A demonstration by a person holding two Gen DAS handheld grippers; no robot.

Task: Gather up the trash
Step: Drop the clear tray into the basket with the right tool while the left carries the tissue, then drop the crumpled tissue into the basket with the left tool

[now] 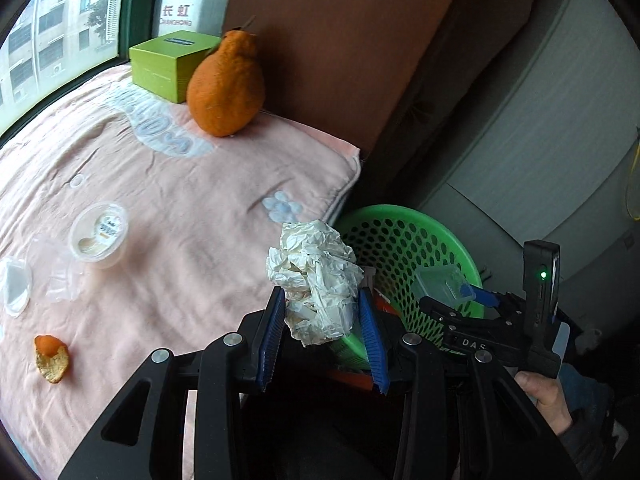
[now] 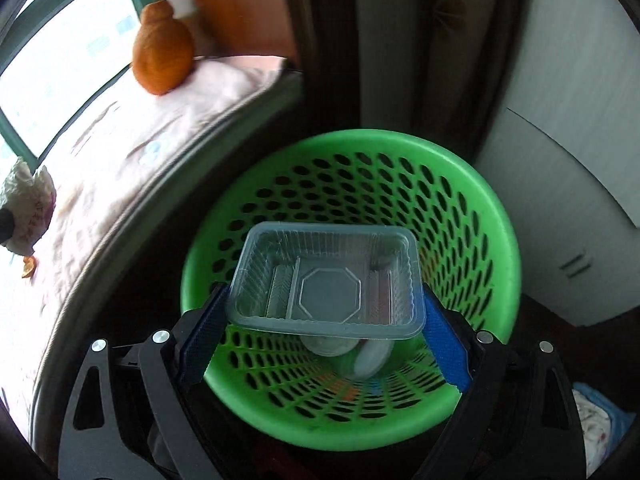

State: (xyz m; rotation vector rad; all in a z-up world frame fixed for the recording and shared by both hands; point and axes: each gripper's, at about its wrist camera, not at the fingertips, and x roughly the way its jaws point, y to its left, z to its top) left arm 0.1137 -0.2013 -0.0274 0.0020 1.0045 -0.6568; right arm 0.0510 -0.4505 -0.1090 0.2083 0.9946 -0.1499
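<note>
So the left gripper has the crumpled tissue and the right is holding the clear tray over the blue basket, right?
Not quite: the basket is green, not blue, as the right wrist view shows. The rest holds: the left gripper grips the crumpled tissue, and the right gripper holds the clear tray over the basket.

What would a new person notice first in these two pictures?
The bright green basket fills the right wrist view, with a clear plastic tray held over it by the right gripper. In the left wrist view, the left gripper clamps crumpled white paper beside the pink blanket.
</note>
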